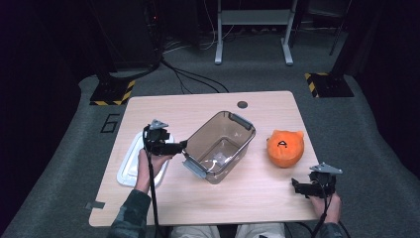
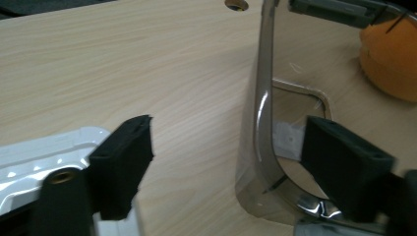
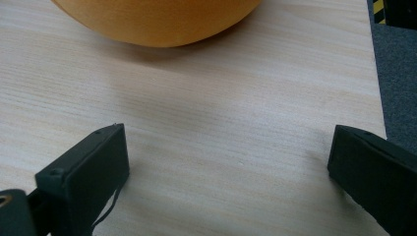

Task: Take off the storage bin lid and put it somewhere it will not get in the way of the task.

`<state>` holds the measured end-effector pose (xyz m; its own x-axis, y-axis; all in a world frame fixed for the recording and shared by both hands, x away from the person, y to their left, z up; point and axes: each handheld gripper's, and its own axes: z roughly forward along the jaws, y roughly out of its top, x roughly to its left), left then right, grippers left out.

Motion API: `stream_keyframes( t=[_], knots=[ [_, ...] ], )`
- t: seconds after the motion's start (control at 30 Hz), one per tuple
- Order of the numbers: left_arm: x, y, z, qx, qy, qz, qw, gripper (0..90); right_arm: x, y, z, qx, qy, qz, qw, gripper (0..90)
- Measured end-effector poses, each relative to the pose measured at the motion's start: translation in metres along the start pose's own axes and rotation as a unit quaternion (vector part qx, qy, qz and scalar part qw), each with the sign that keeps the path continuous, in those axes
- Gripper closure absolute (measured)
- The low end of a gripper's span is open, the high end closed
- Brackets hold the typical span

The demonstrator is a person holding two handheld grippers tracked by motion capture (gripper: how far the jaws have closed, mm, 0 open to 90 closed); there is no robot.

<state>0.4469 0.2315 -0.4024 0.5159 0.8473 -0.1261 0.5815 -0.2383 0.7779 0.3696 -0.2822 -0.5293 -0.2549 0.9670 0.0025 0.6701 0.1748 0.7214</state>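
The left gripper (image 1: 183, 145) sits at the near-left corner of the clear, smoky rectangular plastic storage bin (image 1: 220, 144), one jaw outside the bin wall and the other inside it, the wall (image 2: 260, 123) standing between them. Behind and below this gripper, on its outer side, lies the white rectangular plastic lid (image 1: 130, 161), flat on the pale wooden table (image 1: 198, 106). Beyond the bin, on its far side from the left gripper, rests the round orange plush toy (image 1: 285, 148). The right gripper (image 1: 297, 186) rests near the table's near-right corner, the plush toy just ahead of its jaws, bare tabletop between them.
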Motion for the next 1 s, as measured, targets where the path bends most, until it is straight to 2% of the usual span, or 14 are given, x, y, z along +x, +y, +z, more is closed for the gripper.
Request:
stream_keyframes(
  t=[0.03,0.13,0.23,0.27,0.4,0.47,0.53,0.57,0.7,0.9,1.0],
  knots=[
    [-0.002,0.001,0.002,0.002,-0.004,0.004,1.0,32.2,0.0,0.0,0.0,0.0,0.0,0.0,1.0,1.3],
    [-0.008,0.002,0.007,0.005,-0.02,0.013,0.9997,39.0,0.0,0.0,0.0,0.0,0.0,0.0,1.0,1.3],
    [-0.012,0.003,0.013,0.017,-0.025,0.026,0.9992,45.0,0.0,0.0,0.0,0.001,0.0,0.002,1.0,1.3],
    [-0.014,0.003,0.016,0.028,-0.013,0.042,0.9986,50.4,0.0,0.0,0.0,0.001,0.0,0.002,1.0,1.3],
    [-0.02,0.002,0.023,0.043,-0.012,0.057,0.9974,61.2,0.0,0.0,0.0,0.0,0.0,0.0,1.0,1.3],
    [-0.023,0.001,0.025,0.048,0.005,0.068,0.9965,65.7,0.0,0.0,0.0,0.0,0.001,0.0,1.0,1.4],
    [-0.023,0.001,0.025,0.046,0.006,0.063,0.9969,71.4,0.0,0.0,0.0,0.0,0.001,0.002,1.0,1.4],
    [-0.022,0.0,0.025,0.043,0.006,0.059,0.9973,72.6,0.0,0.0,0.0,0.0,0.001,0.001,1.0,1.4],
    [-0.025,0.001,0.026,0.046,0.015,0.066,0.9966,73.8,0.0,0.0,0.0,0.0,0.001,0.0,1.0,1.4],
    [-0.024,0.002,0.027,0.044,0.006,0.067,0.9967,75.6,0.0,0.0,0.0,0.0,0.001,0.0,1.0,1.4],
    [-0.025,0.002,0.027,0.046,0.01,0.067,0.9967,75.5,0.0,0.0,0.0,-0.001,0.001,0.0,1.0,1.4]
  ],
)
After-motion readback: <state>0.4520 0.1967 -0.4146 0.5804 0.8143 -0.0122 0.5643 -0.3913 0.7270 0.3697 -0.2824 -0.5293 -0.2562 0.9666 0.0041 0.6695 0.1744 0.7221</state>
